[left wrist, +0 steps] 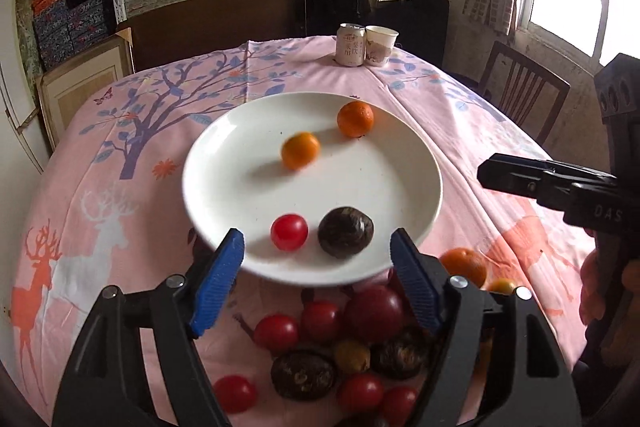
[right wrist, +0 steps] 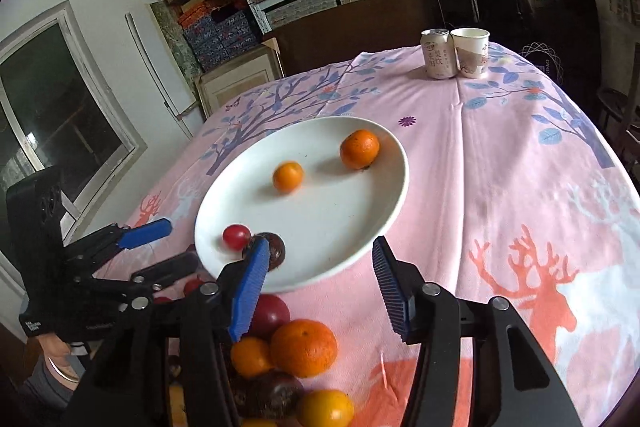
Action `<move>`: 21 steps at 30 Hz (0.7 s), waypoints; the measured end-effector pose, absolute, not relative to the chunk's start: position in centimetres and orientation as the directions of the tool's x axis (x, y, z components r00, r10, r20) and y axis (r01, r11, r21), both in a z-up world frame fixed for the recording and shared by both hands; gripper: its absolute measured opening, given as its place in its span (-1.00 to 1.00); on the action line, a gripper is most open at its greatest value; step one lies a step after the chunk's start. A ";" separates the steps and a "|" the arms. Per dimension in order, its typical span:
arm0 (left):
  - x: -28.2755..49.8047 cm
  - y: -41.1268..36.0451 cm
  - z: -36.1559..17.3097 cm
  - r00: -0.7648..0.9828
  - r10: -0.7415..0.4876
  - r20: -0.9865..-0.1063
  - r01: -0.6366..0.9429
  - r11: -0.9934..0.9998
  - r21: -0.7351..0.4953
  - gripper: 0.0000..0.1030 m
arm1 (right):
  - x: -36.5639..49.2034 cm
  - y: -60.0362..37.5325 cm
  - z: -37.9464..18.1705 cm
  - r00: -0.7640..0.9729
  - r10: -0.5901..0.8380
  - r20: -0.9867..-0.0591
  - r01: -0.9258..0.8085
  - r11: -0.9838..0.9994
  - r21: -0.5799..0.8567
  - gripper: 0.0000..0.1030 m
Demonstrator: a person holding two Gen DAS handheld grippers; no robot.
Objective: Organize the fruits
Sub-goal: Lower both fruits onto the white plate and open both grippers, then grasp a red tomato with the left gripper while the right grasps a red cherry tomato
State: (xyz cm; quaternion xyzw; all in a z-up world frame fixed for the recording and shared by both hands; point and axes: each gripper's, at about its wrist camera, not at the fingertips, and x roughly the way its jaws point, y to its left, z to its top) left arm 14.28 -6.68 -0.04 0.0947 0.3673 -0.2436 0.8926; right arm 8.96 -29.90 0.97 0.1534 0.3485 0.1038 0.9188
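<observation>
Left wrist view: The round white ceramic plate [left wrist: 240, 187] rests on the pink tree-and-deer printed tablecloth [left wrist: 120, 147]. On the plate lie four fruits: a large orange mandarin [left wrist: 355, 119] near the far rim, a smaller orange fruit [left wrist: 301, 150] just beside it toward the plate centre and blurred, a red cherry tomato [left wrist: 289, 231] near the near rim, and a dark brown wrinkled round fruit [left wrist: 345, 232] just beside the tomato. The left gripper [left wrist: 318, 255] hangs over the near rim of the plate, blue-padded jaws spread wide, nothing between them. Below the plate's near rim lies a loose pile of red, dark and orange fruits [left wrist: 340, 347] on the cloth. Beyond the plate's far rim stand a white drink can [left wrist: 351, 44] and a white paper cup [left wrist: 380, 45], touching.

Right wrist view: The right gripper [right wrist: 318, 267] sits at the near rim of the plate [right wrist: 340, 219], jaws spread wide and empty; its left pad partly covers the dark fruit [right wrist: 276, 247]. The left gripper [right wrist: 160, 251] appears beside the plate's near left rim. A large orange fruit [right wrist: 303, 347] lies on the cloth below the plate rim, among other fruits.
</observation>
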 end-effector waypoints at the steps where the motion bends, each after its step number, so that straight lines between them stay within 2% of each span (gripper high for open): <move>1: 13.2 -5.8 0.0 0.621 -0.355 -0.699 0.503 0.864 0.008 0.42 | 8.0 -30.1 0.6 0.738 0.283 -0.613 -0.078 0.938 0.339 0.06; 6: 9.0 -0.9 -1.5 0.623 -0.300 -0.722 0.474 0.879 0.044 0.42 | 4.1 -31.6 -2.3 0.719 0.261 -0.644 -0.039 0.940 0.338 0.07; 11: 8.3 0.6 -4.5 0.605 -0.230 -0.763 0.447 0.890 0.086 0.40 | 2.3 -32.3 -4.5 0.696 0.274 -0.664 -0.003 0.926 0.378 0.07; 14: 8.7 0.1 -5.4 0.607 -0.225 -0.762 0.450 0.888 0.097 0.27 | 1.8 -31.8 -4.6 0.696 0.269 -0.666 -0.007 0.930 0.368 0.07; 16: 9.4 -0.5 -5.9 0.597 -0.221 -0.771 0.455 0.885 0.098 -0.16 | 1.5 -31.3 -4.4 0.699 0.267 -0.663 -0.018 0.934 0.356 0.07; 18: 10.1 -0.5 -6.3 0.587 -0.221 -0.779 0.450 0.889 0.087 -0.37 | 1.2 -30.9 -4.0 0.701 0.269 -0.660 -0.036 0.938 0.344 0.07; 21: 10.0 -0.2 -6.2 0.581 -0.254 -0.773 0.458 0.887 0.053 -0.41 | 0.7 -30.5 -3.8 0.700 0.271 -0.661 -0.061 0.945 0.322 0.07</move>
